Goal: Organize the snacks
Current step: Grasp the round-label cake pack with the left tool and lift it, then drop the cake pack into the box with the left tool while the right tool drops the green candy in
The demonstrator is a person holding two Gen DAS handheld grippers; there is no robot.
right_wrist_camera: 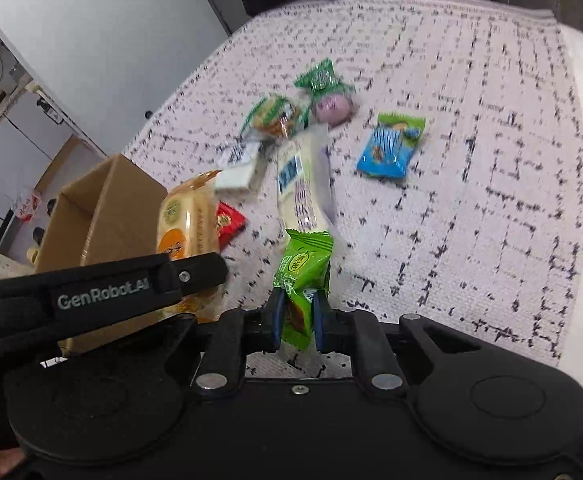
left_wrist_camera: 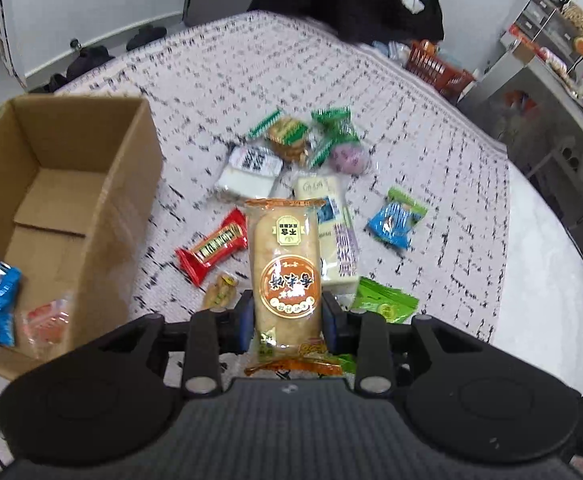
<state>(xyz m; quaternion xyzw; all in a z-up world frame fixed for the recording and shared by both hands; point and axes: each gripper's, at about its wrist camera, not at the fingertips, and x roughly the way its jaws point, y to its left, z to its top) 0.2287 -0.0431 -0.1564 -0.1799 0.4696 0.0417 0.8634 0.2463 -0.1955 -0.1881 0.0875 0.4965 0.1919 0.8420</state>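
1. Cardboard box (left_wrist_camera: 71, 184) stood at far left on the patterned bedspread (left_wrist_camera: 219, 80), open-topped; a blue packet (left_wrist_camera: 1, 304) and an orange-red packet (left_wrist_camera: 43, 322) lay inside.
2. Red snack bar (left_wrist_camera: 213, 246) lay just right of the box, on the cloth.
3. Left gripper (left_wrist_camera: 287, 316) was clenched on the long orange rice-cracker pack (left_wrist_camera: 285, 268), held above the pile.
4. Pale cream pack (left_wrist_camera: 333, 232) lay beside it.
5. Right gripper (right_wrist_camera: 296, 318) gripped a green packet (right_wrist_camera: 301, 276).
6. Blue-green packet (right_wrist_camera: 391, 146) lay apart, farther right.
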